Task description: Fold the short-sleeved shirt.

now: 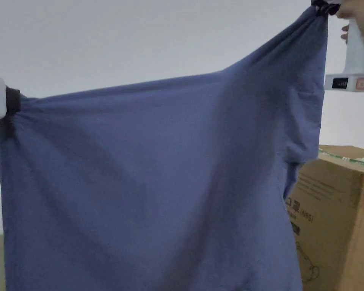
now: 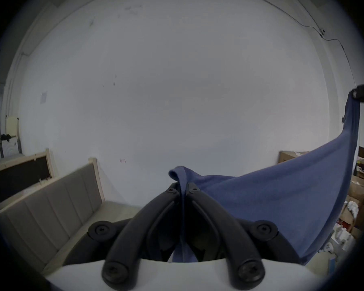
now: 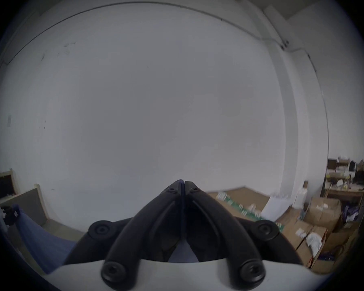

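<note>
A blue short-sleeved shirt [image 1: 158, 182] hangs spread in the air in front of me, stretched between both grippers. My left gripper [image 1: 11, 100] at the left edge is shut on one corner of the shirt. My right gripper [image 1: 323, 5] is held higher, at the top right, shut on another corner. In the left gripper view the jaws of the left gripper [image 2: 183, 185] pinch a fold of blue cloth [image 2: 271, 201] that runs off toward the right gripper [image 2: 360, 94]. In the right gripper view the right gripper [image 3: 183, 183] has its jaws closed on a thin blue edge.
A large cardboard box [image 1: 340, 219] stands at the right, behind the shirt's edge. A white wall [image 1: 139, 38] is behind. A padded bench [image 2: 46, 201] sits low at the left, and stacked boxes and clutter [image 3: 324, 211] are at the far right.
</note>
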A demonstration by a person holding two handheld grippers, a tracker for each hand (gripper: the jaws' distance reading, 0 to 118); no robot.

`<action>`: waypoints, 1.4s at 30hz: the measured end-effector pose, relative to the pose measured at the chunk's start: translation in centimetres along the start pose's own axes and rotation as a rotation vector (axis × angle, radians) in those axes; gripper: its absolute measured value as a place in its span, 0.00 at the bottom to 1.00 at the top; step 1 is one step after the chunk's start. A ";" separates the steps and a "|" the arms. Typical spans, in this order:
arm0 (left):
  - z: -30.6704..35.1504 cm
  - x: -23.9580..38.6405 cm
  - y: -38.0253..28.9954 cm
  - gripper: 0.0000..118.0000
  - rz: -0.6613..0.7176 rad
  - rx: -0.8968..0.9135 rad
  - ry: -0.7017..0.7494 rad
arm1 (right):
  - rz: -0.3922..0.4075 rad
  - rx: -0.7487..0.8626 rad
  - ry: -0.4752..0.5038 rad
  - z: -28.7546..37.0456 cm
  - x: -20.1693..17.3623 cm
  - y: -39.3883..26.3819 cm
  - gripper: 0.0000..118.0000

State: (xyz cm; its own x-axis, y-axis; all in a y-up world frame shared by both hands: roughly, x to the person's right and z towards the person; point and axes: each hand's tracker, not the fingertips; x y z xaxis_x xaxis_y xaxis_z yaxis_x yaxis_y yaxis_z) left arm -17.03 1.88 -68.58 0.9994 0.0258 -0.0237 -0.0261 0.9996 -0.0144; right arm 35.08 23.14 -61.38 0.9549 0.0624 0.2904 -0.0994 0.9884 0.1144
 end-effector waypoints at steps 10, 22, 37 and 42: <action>-5.2 3.5 -6.7 0.02 -0.135 -0.075 0.021 | 0.051 -0.196 0.045 -3.8 -2.2 -15.8 0.02; 15.0 -0.5 -40.0 0.02 -0.171 -0.620 -0.203 | -0.064 -0.974 0.252 16.4 1.7 -54.2 0.02; 35.4 -7.8 -43.7 0.02 -0.385 -0.759 -0.378 | -0.088 -1.262 0.242 45.7 11.8 -58.9 0.02; 37.1 -8.5 -43.5 0.02 -0.438 -0.771 -0.388 | -0.084 -1.375 0.250 47.6 11.3 -58.6 0.02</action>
State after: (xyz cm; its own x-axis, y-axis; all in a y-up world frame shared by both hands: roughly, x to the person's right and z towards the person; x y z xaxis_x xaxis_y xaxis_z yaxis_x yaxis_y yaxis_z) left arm -23.54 -41.26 -30.71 0.8586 -0.2054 0.4697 0.4808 0.6406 -0.5987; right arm 38.39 -40.65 -19.59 0.9826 -0.1242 0.1378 0.1714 0.3234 -0.9306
